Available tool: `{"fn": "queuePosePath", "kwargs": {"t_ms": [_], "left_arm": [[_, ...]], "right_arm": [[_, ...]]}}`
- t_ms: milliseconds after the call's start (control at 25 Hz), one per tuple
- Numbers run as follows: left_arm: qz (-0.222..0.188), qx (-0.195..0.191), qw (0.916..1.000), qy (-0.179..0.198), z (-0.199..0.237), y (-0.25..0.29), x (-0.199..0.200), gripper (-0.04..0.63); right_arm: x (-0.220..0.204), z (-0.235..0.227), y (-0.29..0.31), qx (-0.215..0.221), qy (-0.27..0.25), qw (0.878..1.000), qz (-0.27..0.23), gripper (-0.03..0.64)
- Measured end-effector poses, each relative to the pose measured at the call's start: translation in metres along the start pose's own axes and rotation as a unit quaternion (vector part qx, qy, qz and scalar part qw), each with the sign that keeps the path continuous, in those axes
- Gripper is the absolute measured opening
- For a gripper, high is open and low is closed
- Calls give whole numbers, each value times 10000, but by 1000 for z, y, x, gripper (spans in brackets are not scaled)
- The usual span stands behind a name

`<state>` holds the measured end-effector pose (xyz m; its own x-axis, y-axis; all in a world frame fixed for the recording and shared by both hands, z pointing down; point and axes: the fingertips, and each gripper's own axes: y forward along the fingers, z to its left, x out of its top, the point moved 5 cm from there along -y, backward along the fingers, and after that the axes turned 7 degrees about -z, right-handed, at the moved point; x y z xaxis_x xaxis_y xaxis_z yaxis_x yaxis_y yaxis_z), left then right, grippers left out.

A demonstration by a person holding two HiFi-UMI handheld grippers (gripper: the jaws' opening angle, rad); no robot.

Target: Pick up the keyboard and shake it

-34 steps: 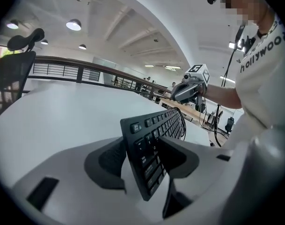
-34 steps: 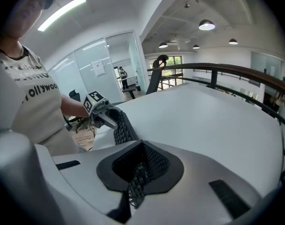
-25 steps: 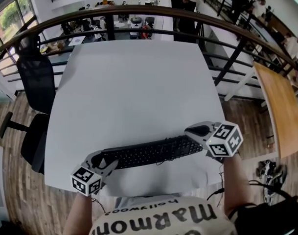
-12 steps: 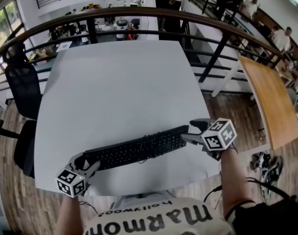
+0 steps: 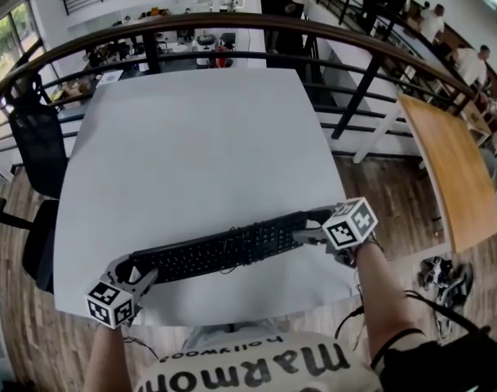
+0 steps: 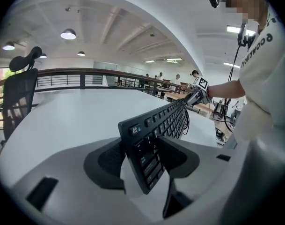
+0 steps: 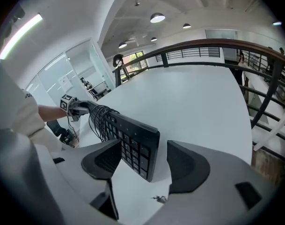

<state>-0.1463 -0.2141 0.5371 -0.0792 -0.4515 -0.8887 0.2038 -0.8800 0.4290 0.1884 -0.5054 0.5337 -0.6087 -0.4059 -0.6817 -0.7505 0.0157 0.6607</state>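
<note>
**Left to right, head view.** At seven o'clock, my left claw point(image 5: 134, 273) pinches the left end of the black keyboard point(image 5: 224, 251). In the left gripper view the claw point(image 6: 142, 159) has one pad on the back of the keyboard point(image 6: 156, 128) and the other on the key face. I hold it at the very end so the whole length is free to swing.

The keyboard lies near the six o'clock edge of the white worktop point(image 5: 199, 153). It slants from eight o'clock up toward two o'clock, spanning the gap between my hands. I cannot tell whether it is clear of the surface.

At four o'clock, my right claw point(image 5: 312, 227) stands spread. Its jaws have just been opening, and the keyboard's right end sits between them. In the right gripper view a gap shows between that end point(image 7: 133, 144) and the pad on its right side, so this claw point(image 7: 144, 161) is not gripping. The cable point(image 7: 98, 118) is bunched toward the far end.

I judge that this second grip must close before any shaking, because a hold on one end only would let the keyboard twist.
</note>
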Motion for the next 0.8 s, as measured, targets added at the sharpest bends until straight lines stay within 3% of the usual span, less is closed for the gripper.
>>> {"fn": "queuePosePath", "kwargs": {"t_ms": [200, 280, 640, 800], "left_arm": [[174, 109, 9998, 33, 0, -1, -1, 222], [231, 173, 9996, -11, -3, 1, -1, 222], [401, 593, 9973, -157, -10, -1, -2, 226], [392, 917, 9950, 1, -10, -1, 10, 212]], "right_arm": [[2, 10, 9, -65, -469, 9987, -181, 298], [2, 8, 8, -93, -463, 9987, -193, 261], [9, 16, -2, -566, -519, 9970, -80, 252], [19, 23, -12, -754, -1018, 9918, -174, 238]]}}
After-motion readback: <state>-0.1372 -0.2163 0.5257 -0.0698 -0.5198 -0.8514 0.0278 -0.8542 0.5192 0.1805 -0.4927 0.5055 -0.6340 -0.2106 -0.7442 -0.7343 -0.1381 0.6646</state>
